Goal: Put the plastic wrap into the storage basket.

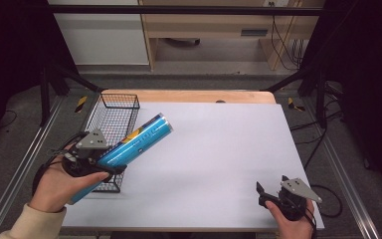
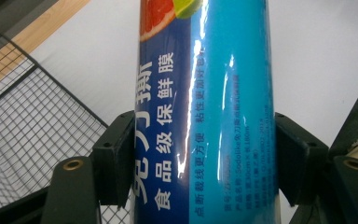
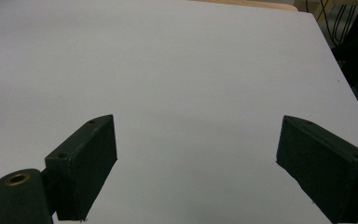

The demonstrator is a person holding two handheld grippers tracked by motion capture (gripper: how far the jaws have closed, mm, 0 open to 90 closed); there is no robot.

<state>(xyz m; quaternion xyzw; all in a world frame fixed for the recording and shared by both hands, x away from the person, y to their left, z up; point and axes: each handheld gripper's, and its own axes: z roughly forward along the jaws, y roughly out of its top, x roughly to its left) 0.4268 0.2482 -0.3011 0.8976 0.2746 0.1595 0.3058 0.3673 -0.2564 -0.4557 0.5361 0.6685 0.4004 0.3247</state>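
White rectangular table sheet (image 1: 219, 164) fills frame centre. Black wire mesh basket (image 1: 110, 119) sits at left. Long glossy blue cling-film tube (image 1: 129, 147) is held tilted over the basket's near right edge, clamped by left gripper (image 2: 200, 154). Right gripper (image 3: 196, 158), lower right, gapes wide, holding nothing. Risks: slick tube may slip or pivot; its end could snag the mesh. Tube's lower end hidden behind hand (image 1: 62, 186); small print unreadable.

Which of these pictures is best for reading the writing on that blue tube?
The left gripper view: the blue tube is close up, clamped between the left gripper jaws, white lettering legible. The high view shows the whole blue tube tilted over the wire basket, its print too small to read.
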